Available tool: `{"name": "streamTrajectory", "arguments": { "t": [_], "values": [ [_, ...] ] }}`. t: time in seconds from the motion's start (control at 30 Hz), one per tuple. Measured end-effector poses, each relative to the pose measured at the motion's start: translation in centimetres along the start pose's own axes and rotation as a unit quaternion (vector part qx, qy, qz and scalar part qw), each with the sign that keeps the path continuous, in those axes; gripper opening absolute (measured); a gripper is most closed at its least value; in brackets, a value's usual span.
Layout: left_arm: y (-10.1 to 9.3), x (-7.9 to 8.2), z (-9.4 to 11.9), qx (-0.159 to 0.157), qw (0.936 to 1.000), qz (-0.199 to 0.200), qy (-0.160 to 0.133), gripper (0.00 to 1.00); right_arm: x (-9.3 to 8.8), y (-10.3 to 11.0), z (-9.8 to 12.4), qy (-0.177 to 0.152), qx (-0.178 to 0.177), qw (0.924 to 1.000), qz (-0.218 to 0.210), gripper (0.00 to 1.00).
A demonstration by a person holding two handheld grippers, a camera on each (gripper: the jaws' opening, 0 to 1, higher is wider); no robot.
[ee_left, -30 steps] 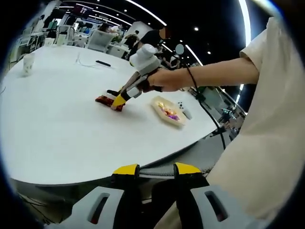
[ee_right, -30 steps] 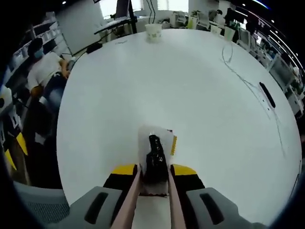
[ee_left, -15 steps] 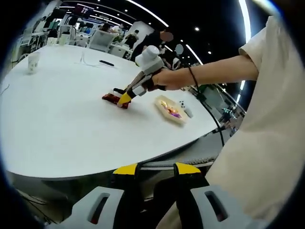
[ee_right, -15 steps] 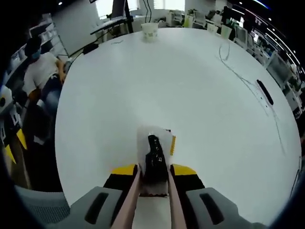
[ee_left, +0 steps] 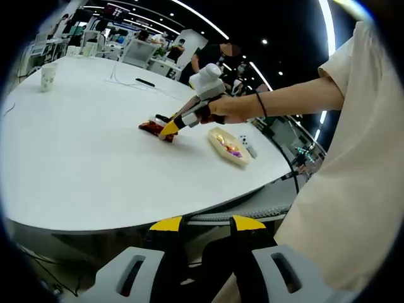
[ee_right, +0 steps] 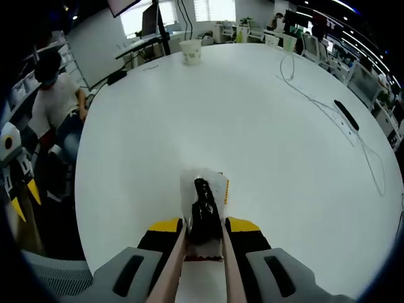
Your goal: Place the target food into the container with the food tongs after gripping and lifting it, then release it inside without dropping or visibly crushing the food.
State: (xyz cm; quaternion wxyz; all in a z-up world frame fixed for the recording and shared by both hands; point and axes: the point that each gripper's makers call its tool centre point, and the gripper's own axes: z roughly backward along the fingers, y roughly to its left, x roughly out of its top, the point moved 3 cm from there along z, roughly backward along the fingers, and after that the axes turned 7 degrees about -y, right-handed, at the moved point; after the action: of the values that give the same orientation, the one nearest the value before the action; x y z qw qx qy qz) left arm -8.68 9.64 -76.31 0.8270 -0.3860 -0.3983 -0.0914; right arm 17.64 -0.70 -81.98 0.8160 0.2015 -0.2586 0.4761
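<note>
A wide white round bench carries everything, and serves as the landmark here. At its near edge, in the left gripper view, the left gripper sits low and off the bench, its yellow-tipped jaws standing apart with nothing between them. Out over the bench's middle, the person's outstretched arm holds the right gripper, tip down at a dark red snack packet lying on the bench top. Just beside that, toward the bench's near right edge, lies a shallow wooden container with a few brightly wrapped pieces in it, and a small white item rests next to it.

In the right gripper view, the right gripper has its jaws pressed in on the pink food tongs, whose two arms run forward and close around the dark food item on its pale wrapper, right at the bench surface. Far across the bench from the food stands a paper cup; a thin white cable and a dark remote-like bar lie toward the far right side.
</note>
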Motion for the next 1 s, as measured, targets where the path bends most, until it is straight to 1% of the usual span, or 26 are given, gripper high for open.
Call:
{"name": "streamTrajectory", "arguments": {
  "t": [0.17, 0.3, 0.4, 0.53, 0.57, 0.6, 0.67, 0.83, 0.93, 0.97, 1.0],
  "values": [
    [0.1, -0.4, 0.0, 0.003, 1.0000, 0.006, 0.001, 0.27, 0.0, 0.1, -0.1, 0.010, -0.005, 0.9999, 0.005, 0.23],
    [0.0, -0.4, 0.1, 0.002, 1.0000, 0.006, 0.001, 0.28, 0.1, 0.5, -0.1, 0.017, -0.028, 0.9995, 0.004, 0.21],
    [0.2, -0.8, 0.5, 0.006, 0.9999, 0.009, 0.003, 0.28, -0.1, 0.3, 0.0, 0.008, -0.034, 0.9994, -0.009, 0.20],
    [0.3, -1.3, 1.1, 0.013, 0.9998, 0.015, 0.005, 0.28, 0.1, 0.2, 0.0, 0.005, -0.039, 0.9988, -0.028, 0.20],
    [0.2, -1.3, 1.2, 0.015, 0.9997, 0.016, 0.005, 0.28, 0.1, 0.1, 0.1, -0.007, -0.041, 0.9976, -0.056, 0.20],
    [0.2, -1.5, 1.4, 0.016, 0.9997, 0.018, 0.006, 0.28, 0.1, 0.1, 0.1, -0.014, -0.038, 0.9969, -0.067, 0.20],
    [0.1, -1.8, 1.8, 0.020, 0.9996, 0.019, 0.009, 0.28, -0.1, -0.1, 0.3, -0.018, -0.038, 0.9964, -0.073, 0.20],
    [0.1, -2.2, 2.4, 0.030, 0.9992, 0.026, 0.010, 0.27, 0.4, 0.3, 0.1, -0.019, -0.033, 0.9972, -0.064, 0.20],
    [0.0, -2.3, 2.4, 0.032, 0.9991, 0.026, 0.009, 0.27, 1.1, 0.7, -0.1, -0.022, -0.029, 0.9977, -0.058, 0.20],
    [0.0, -2.2, 2.4, 0.032, 0.9991, 0.025, 0.009, 0.27, 1.1, 0.7, -0.1, -0.023, -0.030, 0.9976, -0.057, 0.20],
    [0.0, -2.2, 2.4, 0.032, 0.9992, 0.025, 0.008, 0.27, 1.2, 0.2, -0.2, -0.025, -0.029, 0.9975, -0.059, 0.20]
  ]
}}
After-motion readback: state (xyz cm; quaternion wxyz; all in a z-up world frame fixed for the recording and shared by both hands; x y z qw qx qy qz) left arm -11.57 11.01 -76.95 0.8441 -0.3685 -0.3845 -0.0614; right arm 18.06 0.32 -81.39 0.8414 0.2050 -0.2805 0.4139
